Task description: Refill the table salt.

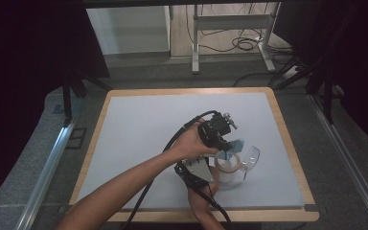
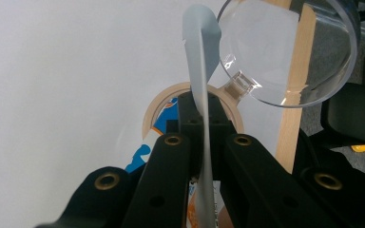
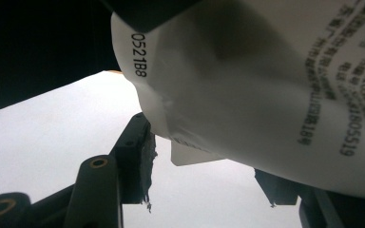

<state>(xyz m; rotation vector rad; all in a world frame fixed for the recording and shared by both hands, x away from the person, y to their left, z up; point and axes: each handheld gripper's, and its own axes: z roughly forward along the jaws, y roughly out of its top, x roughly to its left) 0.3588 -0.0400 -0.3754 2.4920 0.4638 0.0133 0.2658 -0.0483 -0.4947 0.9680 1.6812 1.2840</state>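
Note:
A white cup [image 1: 232, 176] with printed text [image 3: 266, 85] stands at the right front of the table. My right gripper [image 1: 220, 175] comes in from the near side and is shut on the cup's wall [image 3: 206, 156]. The cup's clear hinged lid [image 1: 250, 158] is tipped open to the right [image 2: 285, 47]. My left gripper [image 1: 226, 151] reaches down over the cup's tan rim [image 2: 154, 107]. Its jaws [image 2: 203, 109] are shut on a thin grey-blue foil seal [image 2: 200, 61] that stands up from the rim [image 1: 237, 145].
The white mat [image 1: 139, 124] has a wooden border [image 1: 287, 139], and its left and far parts are bare. A metal frame [image 1: 195, 43] and cables [image 1: 244, 43] are on the floor behind. Dark curtains hang on both sides.

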